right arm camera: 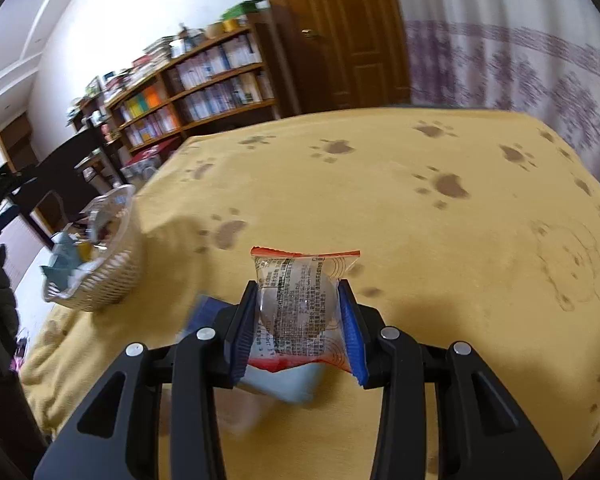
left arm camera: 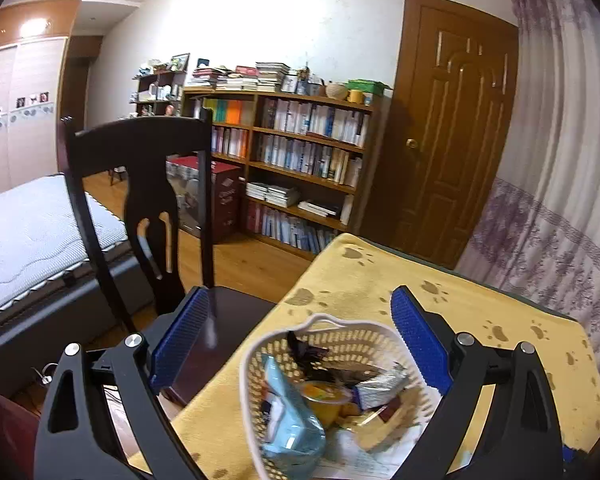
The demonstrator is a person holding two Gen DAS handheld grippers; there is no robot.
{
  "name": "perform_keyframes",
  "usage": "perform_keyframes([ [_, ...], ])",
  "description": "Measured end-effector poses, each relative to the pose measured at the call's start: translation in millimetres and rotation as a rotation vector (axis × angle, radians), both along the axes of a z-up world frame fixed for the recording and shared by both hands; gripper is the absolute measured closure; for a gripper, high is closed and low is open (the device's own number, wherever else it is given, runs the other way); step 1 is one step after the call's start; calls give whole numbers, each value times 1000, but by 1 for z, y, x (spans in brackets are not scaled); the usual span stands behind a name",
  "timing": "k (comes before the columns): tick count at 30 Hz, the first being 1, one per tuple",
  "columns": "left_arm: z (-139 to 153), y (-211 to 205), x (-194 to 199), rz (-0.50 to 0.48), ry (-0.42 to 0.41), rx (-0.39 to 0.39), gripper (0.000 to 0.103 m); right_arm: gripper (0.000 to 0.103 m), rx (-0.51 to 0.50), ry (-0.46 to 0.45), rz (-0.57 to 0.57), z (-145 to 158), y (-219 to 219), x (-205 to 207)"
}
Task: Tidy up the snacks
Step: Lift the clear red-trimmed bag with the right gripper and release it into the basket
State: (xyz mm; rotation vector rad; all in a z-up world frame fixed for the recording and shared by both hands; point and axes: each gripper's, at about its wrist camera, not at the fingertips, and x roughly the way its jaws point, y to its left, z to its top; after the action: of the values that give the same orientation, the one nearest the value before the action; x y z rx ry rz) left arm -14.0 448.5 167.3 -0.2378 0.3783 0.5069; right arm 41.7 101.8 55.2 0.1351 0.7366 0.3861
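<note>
Your right gripper (right arm camera: 298, 312) fingers pinch a clear snack packet (right arm camera: 300, 296); left gripper (left arm camera: 300, 344) gapes, empty, above the basket (left arm camera: 256, 360).
The packet looks light, crinkly and slippery: grip its round middle, not the seams.

Both wrist views sharing basket (left arm camera: 332, 344)

- The room is lit warm and fairly bright from indoor lamps; one ceiling light (left arm camera: 34, 27) glares top left in the left wrist view.
- The white wall (left arm camera: 260, 12) above the bookshelf (left arm camera: 296, 152) is washed out, nearly blown.
- Both views bow hard at the edges, with black corners; the door (left arm camera: 456, 128) and curtain (left arm camera: 560, 160) curve.
- The right wrist view is smeared: the basket (right arm camera: 96, 264) and far bookshelf look soft.
- Soft shadows fall on the yellow cloth (right arm camera: 420, 208) under the right gripper (right arm camera: 298, 320).
</note>
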Motion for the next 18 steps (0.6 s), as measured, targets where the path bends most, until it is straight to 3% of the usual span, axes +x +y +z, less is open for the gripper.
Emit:
perform_keyframes([
  [11,4,11,-9,35,-22,-13,9,64,11,-66,215,46,104,-9],
  [18,3,17,-12,62,-26,-20,9,64,2,-71,324,57,166,-9],
])
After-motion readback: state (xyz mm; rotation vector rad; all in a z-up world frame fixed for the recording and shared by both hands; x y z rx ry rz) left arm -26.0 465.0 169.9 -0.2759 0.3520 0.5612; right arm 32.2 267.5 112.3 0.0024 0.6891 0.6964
